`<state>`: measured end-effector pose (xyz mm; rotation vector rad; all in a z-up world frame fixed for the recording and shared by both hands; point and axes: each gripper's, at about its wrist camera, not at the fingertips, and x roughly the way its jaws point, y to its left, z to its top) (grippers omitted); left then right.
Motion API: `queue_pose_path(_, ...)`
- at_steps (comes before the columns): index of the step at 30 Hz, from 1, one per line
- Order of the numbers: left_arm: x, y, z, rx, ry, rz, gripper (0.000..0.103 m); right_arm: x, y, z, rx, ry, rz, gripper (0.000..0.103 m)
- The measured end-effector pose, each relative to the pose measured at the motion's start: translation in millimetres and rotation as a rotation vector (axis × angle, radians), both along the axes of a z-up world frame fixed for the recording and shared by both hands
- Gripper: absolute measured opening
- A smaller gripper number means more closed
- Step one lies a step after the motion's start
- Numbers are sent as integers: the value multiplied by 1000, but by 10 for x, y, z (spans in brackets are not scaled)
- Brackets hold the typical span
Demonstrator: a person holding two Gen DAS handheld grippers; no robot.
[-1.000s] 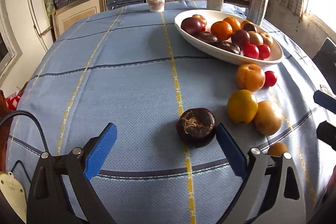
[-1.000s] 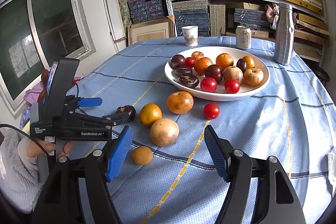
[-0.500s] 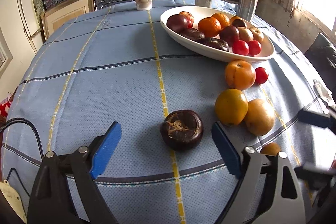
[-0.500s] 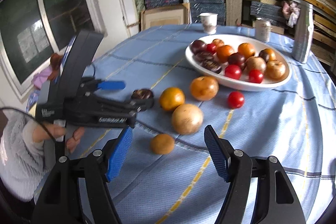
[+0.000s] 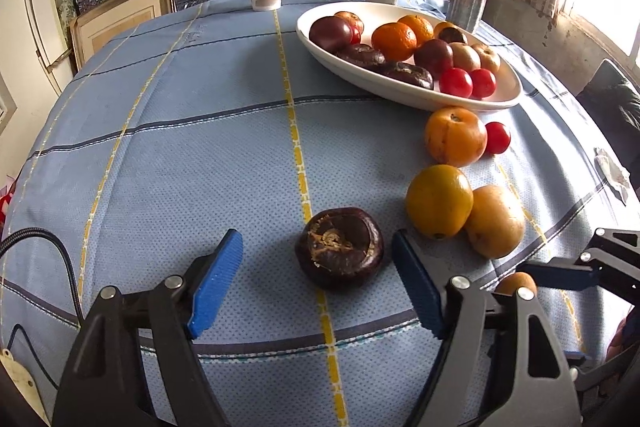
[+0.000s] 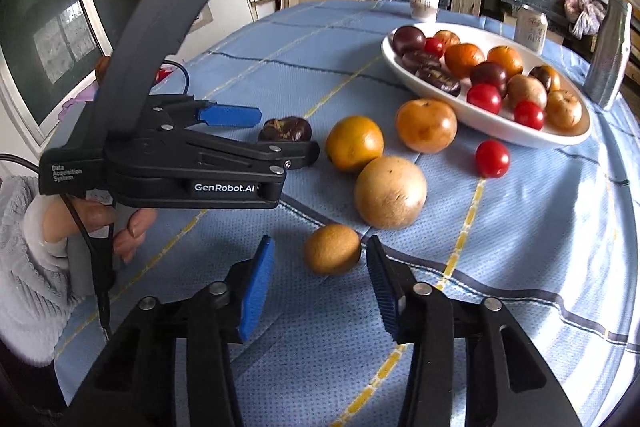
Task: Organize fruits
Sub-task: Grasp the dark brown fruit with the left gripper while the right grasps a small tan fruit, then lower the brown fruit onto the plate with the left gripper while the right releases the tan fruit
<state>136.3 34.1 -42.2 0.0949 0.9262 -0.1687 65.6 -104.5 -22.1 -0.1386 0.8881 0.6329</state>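
Left wrist view: the dark wrinkled fruit (image 5: 340, 247) sits on the blue tablecloth (image 5: 180, 155) between the pads of my left gripper (image 5: 316, 287), nearer the right pad. Jaws are closing, with gaps on both sides and no contact yet. I want to shift slightly right so the fruit is centred before the pads meet; otherwise the right pad hits first and rolls it left. It looks soft and shrivelled, so I'd squeeze gently and stop at first firm contact.

In the right wrist view, the small brown fruit (image 6: 333, 249) lies between the pads of my right gripper (image 6: 320, 287). These jaws are closing too; the right pad is just beside the skin, the left pad apart. The big tan fruit (image 6: 390, 191) sits just behind it, so I'd keep the tips low and short of it to avoid nudging it.

The other loose fruit, two oranges and a cherry tomato (image 6: 492, 159), stays out of the way to the far right. The destination is presumably the white bowl (image 6: 528, 141), far right and already fairly full; I'd lift straight up before travelling.
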Motion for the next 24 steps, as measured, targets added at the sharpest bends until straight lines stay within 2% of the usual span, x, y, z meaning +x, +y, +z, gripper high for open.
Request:
queue_pose_path(4, 0, -2, -1, -1, 1, 0, 74, 40, -35, -16, 30, 30, -7, 43)
queue_pose_path(8, -3, 1, 6, -4, -3, -2, 65, 70, -41, -15, 52, 45, -11, 40)
queue_pose_path(10, -5, -2, 8, -5, -5, -3, 61, 80, -52, -23, 61, 55, -13, 33)
queue_pose_path(12, -6, -5, 18, -9, -8, -9, 53, 114, -70, -28, 69, 66, -21, 29)
queue_pose_path(15, -18, -21, 26, -9, -13, -18, 42, 121, -83, -28, 79, 71, -22, 29)
queue_pose_path(24, -98, -4, 97, -18, -55, -3, 40, 81, -142, 33, 108, 42, -28, 29)
